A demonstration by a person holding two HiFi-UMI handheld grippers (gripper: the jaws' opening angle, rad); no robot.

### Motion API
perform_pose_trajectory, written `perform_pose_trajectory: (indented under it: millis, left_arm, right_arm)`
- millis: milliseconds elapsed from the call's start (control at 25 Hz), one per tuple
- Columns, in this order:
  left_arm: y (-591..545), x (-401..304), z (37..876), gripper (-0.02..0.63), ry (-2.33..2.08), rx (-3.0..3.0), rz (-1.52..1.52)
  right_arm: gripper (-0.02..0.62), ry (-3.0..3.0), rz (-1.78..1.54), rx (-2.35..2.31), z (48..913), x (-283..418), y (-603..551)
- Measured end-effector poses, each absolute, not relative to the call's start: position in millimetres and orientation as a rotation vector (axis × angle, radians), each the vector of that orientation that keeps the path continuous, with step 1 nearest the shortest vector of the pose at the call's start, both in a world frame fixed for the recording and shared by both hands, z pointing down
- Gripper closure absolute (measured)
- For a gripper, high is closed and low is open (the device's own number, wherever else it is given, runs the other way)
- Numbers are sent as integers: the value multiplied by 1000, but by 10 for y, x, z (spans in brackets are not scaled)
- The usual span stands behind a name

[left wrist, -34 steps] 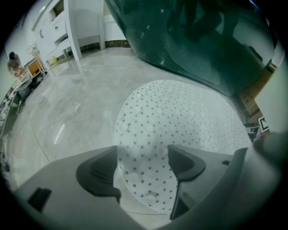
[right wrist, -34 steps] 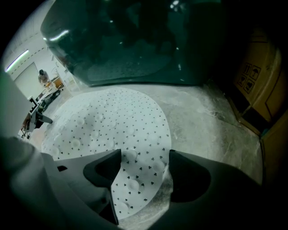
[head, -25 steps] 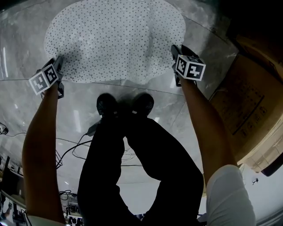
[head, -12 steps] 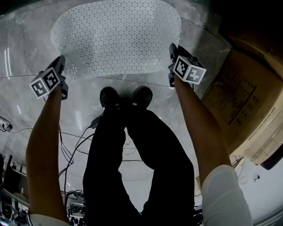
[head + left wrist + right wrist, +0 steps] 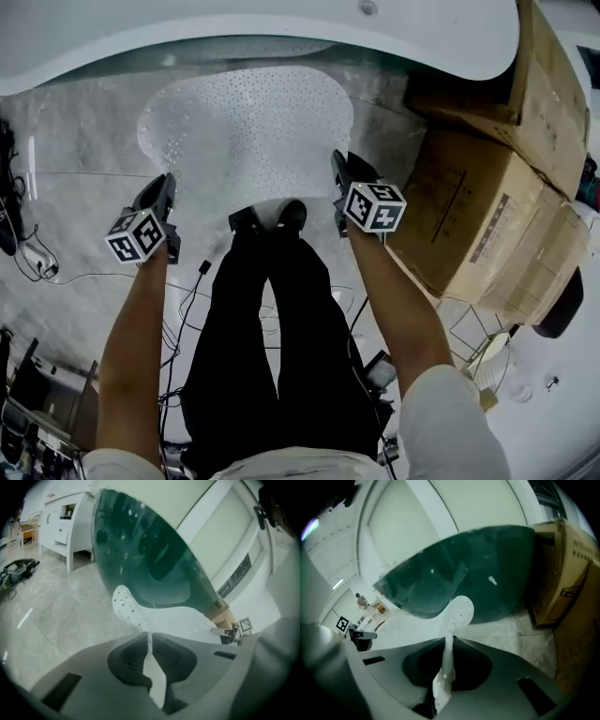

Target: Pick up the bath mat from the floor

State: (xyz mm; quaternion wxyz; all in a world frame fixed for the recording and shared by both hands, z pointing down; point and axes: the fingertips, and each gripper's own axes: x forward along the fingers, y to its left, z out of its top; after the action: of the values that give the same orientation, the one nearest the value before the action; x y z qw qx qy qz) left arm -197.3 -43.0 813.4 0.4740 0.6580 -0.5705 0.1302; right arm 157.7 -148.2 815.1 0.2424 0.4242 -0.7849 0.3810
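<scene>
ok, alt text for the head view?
Seen from above the person's legs, the left gripper and right gripper each clamp a near corner of a white perforated bath mat that stretches away over the grey marble floor. Cardboard boxes stand at right; a white tub rim curves across the top.

Person: white short sleeves (image 5: 452, 422), blk trousers (image 5: 253, 366), blk shoes (image 5: 281, 217). L gripper (image 5: 161, 186), R gripper (image 5: 339, 167): dk grey bodies; white marker cube (image 5: 375, 206) w/ blk squares on each, 9 & 3 o'clock of shoes.
</scene>
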Motion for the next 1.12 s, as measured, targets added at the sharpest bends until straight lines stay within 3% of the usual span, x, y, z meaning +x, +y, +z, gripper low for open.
perform_pose_trajectory:
  millis: [360, 720, 960, 1120]
  left_arm:
    - [-238, -2014, 4821, 575, -1427, 1900, 187]
    - [-617, -1887, 2059, 575, -1431, 2251, -61]
    - [-618, -1534, 656, 575, -1500, 2476, -121]
    - [-628, -1375, 155, 575, -1561, 2604, -80]
  right_arm:
    - [548, -2390, 929, 1159, 4934, 1712, -1246]
    - [548, -2772, 559, 1219, 1949, 1913, -1492]
    - [548, -2893, 266, 1276, 678, 2294, -1299]
    - [548, -2941, 144, 1359, 235, 2363, -1193]
